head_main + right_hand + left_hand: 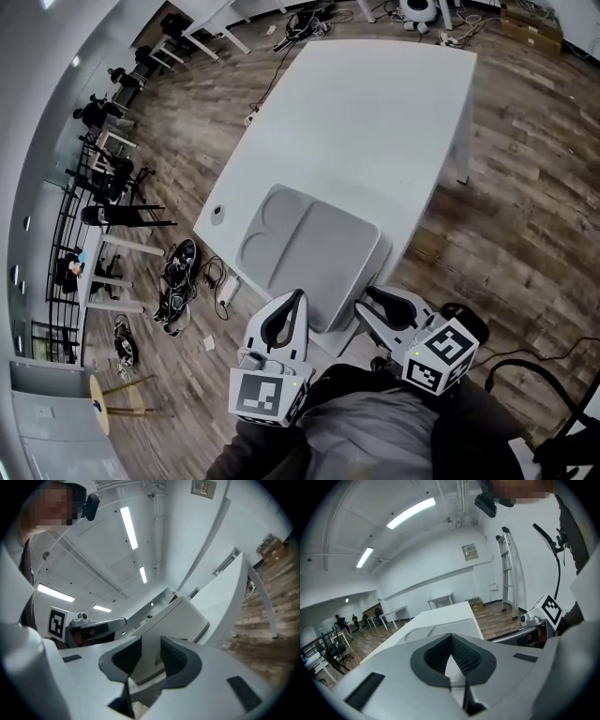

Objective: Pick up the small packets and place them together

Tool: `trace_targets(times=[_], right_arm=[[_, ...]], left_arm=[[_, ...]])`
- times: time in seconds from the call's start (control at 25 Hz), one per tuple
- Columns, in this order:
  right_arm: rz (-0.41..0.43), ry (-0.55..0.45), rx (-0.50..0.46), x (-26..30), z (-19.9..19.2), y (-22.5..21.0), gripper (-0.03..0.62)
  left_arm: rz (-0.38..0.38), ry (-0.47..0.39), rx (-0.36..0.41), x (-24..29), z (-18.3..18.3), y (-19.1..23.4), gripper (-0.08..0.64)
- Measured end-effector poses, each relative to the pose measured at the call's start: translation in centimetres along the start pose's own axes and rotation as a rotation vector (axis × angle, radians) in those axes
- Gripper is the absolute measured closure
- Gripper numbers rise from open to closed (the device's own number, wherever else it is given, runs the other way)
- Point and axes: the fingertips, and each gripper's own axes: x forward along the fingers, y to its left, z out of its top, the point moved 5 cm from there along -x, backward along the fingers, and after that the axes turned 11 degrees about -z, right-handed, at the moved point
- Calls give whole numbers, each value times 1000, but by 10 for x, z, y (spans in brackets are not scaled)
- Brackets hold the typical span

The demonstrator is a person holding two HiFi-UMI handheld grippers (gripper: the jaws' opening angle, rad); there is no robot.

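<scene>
At the near end of the table (pixel 375 112), both grippers are by the grey tray (pixel 309 246); left gripper (pixel 296 296) jaws closed, empty, right gripper (pixel 368 300) jaws slightly apart, empty

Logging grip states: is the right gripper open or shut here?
Open. In its own view the right gripper shows a clear gap between its dark pads, and nothing sits between them.

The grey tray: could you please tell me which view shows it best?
The head view: it shows nearly the whole grey tray from above. The left gripper view catches only part at a low angle; the right gripper view shows it tilted and partly hidden.
</scene>
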Motion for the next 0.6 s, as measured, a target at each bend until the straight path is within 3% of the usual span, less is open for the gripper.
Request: trace_targets(times=[0.16, 0.32, 0.6], right_arm=[[3, 30, 194, 0, -1, -10, 475], [-3, 65, 257, 6, -1, -18, 462], [126, 61, 466, 12, -2, -34, 426]], left_arm=[[-21, 7, -10, -5, 6, -4, 572], [-25, 3, -22, -7, 13, -2, 572], [-18, 20, -49, -1, 12, 2, 572]])
